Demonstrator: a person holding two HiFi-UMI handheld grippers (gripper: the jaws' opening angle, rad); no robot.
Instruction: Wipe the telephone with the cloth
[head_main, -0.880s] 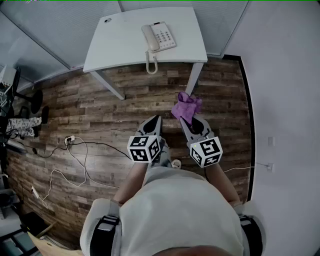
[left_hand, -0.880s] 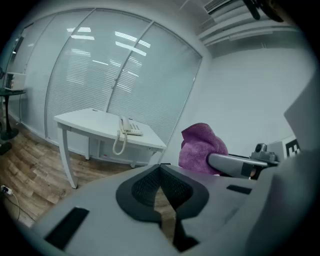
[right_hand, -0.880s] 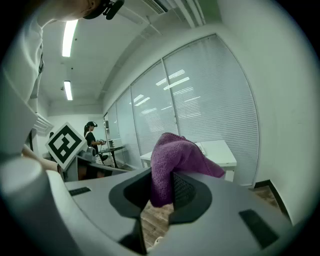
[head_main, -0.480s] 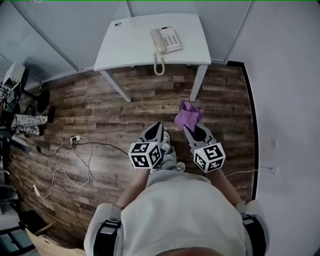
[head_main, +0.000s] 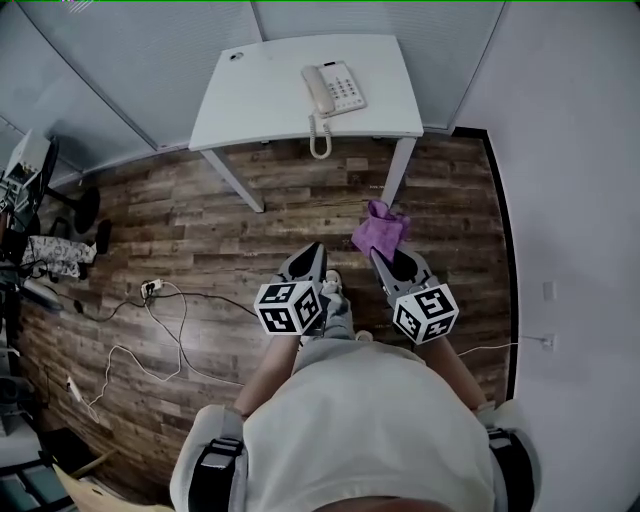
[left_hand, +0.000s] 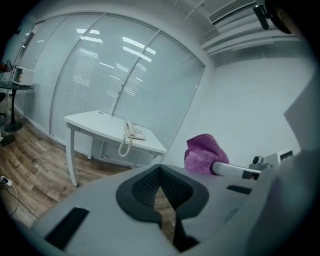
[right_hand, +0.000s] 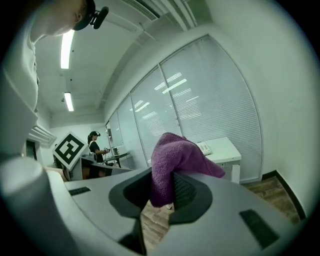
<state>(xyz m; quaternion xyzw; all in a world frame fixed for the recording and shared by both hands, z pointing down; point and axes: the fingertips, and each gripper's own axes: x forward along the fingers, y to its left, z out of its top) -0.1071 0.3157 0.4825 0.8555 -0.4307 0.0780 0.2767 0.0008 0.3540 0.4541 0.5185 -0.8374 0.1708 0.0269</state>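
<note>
A cream telephone with a coiled cord lies on a white table against the glass wall, well ahead of both grippers. In the left gripper view the telephone sits on the far table. My right gripper is shut on a purple cloth, which bunches up out of its jaws. My left gripper is shut with nothing in it; its pads meet. The cloth shows to its right. Both grippers hang over the wooden floor, short of the table.
Cables and a power strip lie on the wood floor at left. Office chairs and clutter stand at the far left. A white wall runs along the right. Another person stands at a desk in the background.
The view has shifted a little: the table and telephone sit slightly further right and lower in frame. Both grippers keep their pose, the cloth still held.
</note>
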